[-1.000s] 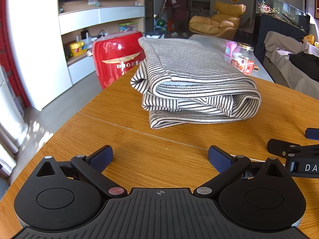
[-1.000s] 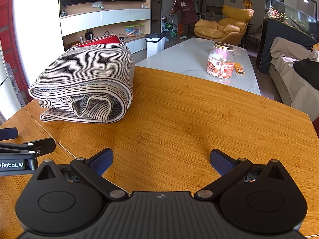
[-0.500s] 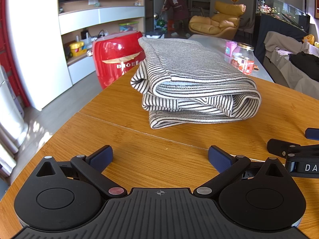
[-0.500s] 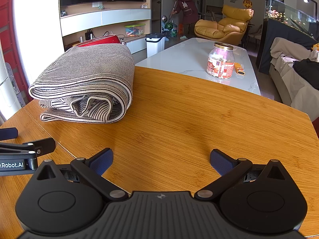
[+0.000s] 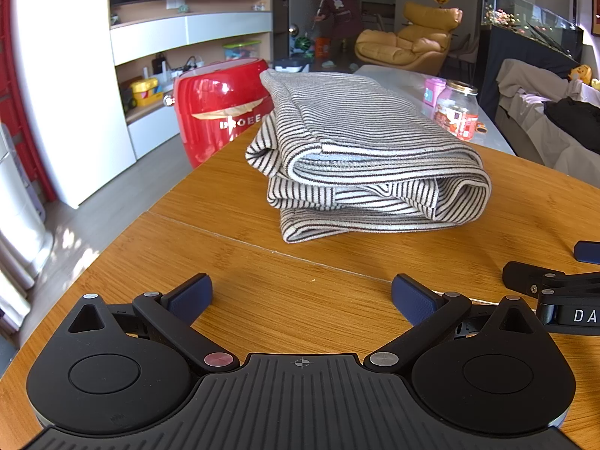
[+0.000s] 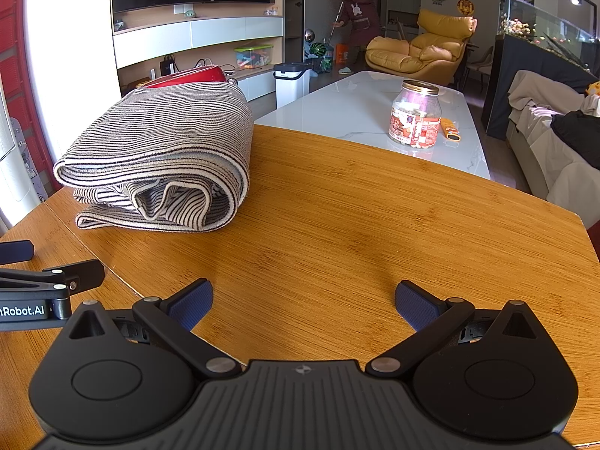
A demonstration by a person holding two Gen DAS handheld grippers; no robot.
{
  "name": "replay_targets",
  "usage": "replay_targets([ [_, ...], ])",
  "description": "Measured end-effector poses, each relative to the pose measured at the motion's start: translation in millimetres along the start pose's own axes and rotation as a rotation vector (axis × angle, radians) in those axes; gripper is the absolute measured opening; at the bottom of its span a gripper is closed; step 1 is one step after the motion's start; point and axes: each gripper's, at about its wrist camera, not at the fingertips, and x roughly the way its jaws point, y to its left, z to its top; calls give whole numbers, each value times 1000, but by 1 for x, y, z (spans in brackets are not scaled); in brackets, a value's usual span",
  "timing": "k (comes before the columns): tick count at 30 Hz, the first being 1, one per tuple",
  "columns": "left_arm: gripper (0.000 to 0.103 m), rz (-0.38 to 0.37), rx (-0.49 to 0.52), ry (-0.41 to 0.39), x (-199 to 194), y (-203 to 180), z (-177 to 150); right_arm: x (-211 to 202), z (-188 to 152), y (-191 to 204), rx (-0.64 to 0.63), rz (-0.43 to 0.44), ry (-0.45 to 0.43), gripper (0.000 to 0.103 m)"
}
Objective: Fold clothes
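A striped knit garment [image 5: 360, 157], grey-white with dark lines, sits folded into a thick bundle on the wooden bench [image 5: 262, 292]. It fills the centre of the left wrist view and the left middle of the right wrist view [image 6: 161, 161].

The left tongs [image 5: 300, 298] stand wide and hold nothing, low over the bench at the bottom of the frame, well short of the bundle. The right tongs [image 6: 303, 302] are likewise wide and empty, with bare wood ahead of them and the bundle off to their left.

The cloth looks soft, light and limp. Its layers would likely slide over one another, and the loose inner folds showing at the open end could spill if lifted by one corner. The rounded outer fold at the bundle's right side in the left wrist view looks the firmest place to pinch, taking all layers together. The fold itself appears finished.
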Motion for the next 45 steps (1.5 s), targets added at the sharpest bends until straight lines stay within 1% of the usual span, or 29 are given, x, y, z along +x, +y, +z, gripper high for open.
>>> replay_targets([
  [34, 103, 0, 0, 0, 0, 0, 0, 0, 0, 0, 0, 0, -1, 103],
  [42, 103, -29, 16, 8, 2, 1, 2, 0, 0, 0, 0, 0, 0, 103],
  [44, 103, -25, 4, 20, 2, 3, 2, 0, 0, 0, 0, 0, 0, 103],
  [45, 103, -6, -6, 27, 2, 3, 3, 0, 0, 0, 0, 0, -1, 103],
])
